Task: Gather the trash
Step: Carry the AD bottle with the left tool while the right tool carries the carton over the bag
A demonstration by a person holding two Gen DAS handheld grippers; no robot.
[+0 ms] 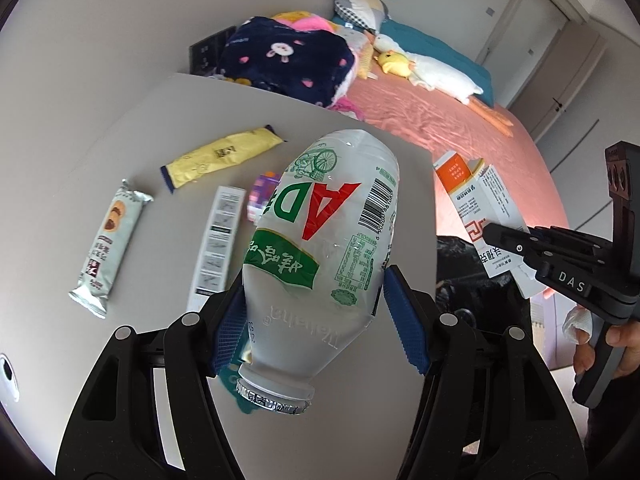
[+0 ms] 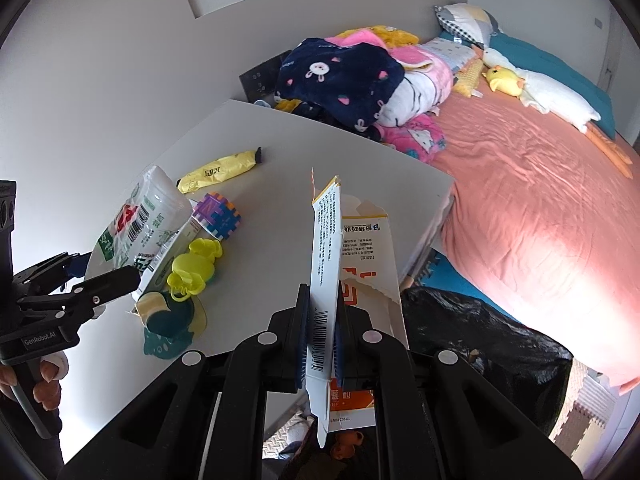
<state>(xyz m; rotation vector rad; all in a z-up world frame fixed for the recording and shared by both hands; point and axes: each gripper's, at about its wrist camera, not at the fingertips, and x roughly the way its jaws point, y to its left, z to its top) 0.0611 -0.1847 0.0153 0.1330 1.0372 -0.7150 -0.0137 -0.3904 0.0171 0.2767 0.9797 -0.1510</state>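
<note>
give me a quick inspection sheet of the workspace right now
surface: grey table, partly covered
job's things: bottle in left gripper; torn carton in right gripper; yellow wrapper, grey wrapper, white box on table; black bag beside table
clutter: foam cube, yellow toy
grippers: both closed on items
cables: nothing seen
surroundings: bed, blankets, plush duck

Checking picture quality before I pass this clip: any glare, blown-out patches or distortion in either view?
Left wrist: sharp, table edges bowed by fisheye, small glints on the held bottle, dark lens corners. Right wrist: sunlight washes out the pink bedsheet at right; the carton in the gripper stays readable.
</note>
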